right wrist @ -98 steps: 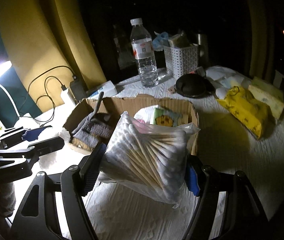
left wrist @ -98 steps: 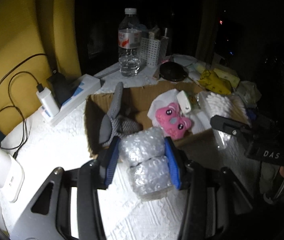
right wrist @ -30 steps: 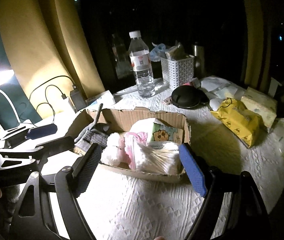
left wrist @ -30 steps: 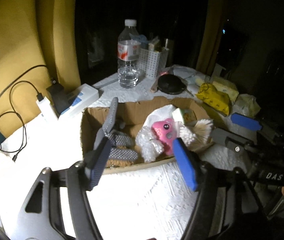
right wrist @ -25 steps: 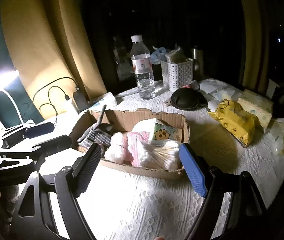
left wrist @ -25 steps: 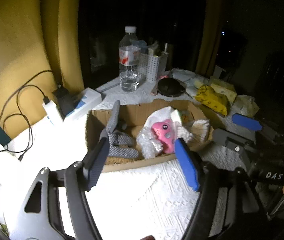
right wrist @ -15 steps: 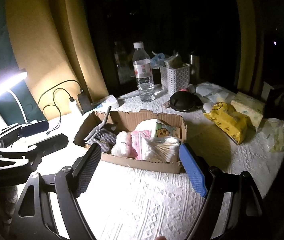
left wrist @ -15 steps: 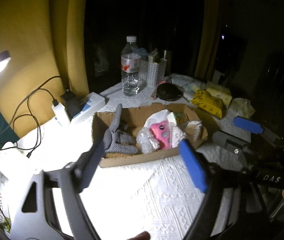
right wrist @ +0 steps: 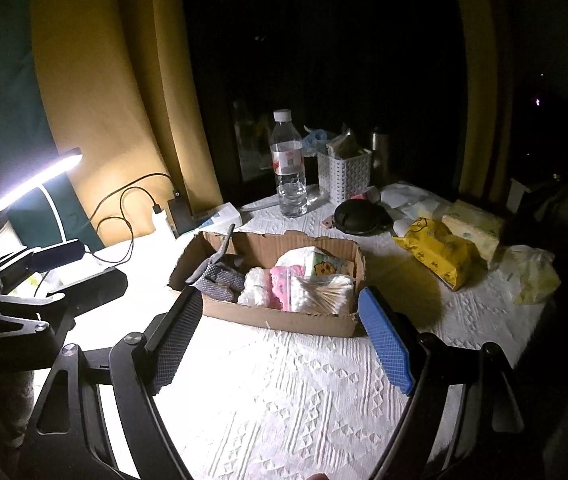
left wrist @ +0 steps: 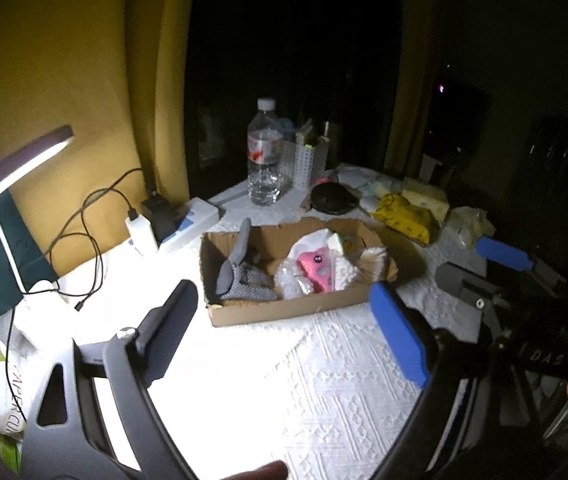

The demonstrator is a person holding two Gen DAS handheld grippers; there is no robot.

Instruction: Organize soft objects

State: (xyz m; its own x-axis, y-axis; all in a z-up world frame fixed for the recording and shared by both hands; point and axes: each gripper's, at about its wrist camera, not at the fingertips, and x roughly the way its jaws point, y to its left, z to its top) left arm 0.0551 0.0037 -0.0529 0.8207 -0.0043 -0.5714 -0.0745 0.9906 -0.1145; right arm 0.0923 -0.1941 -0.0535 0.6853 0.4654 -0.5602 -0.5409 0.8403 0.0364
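A cardboard box (left wrist: 284, 314) (right wrist: 284, 322) sits on the white tablecloth. In it lie a grey fabric piece (left wrist: 244, 282), a bubble wrap roll (left wrist: 293, 280), a pink plush (left wrist: 317, 266) and a bag of cotton swabs (right wrist: 323, 292). My left gripper (left wrist: 282, 290) hangs in front of and above the box, its jaws opening with nothing between them. My right gripper (right wrist: 279, 294) is also back from the box, open and empty. Each gripper shows at the edge of the other's view.
Behind the box stand a water bottle (right wrist: 289, 172), a white basket (right wrist: 343, 174) and a black round case (right wrist: 357, 216). Yellow tissue packs (right wrist: 439, 256) lie at the right. A lit desk lamp (right wrist: 36, 180), a power strip (left wrist: 188, 224) and cables occupy the left.
The bubble wrap roll and the swab bag, held earlier, now lie in the box. Both grippers have drawn back and up from the box. The left jaws have spread wider.
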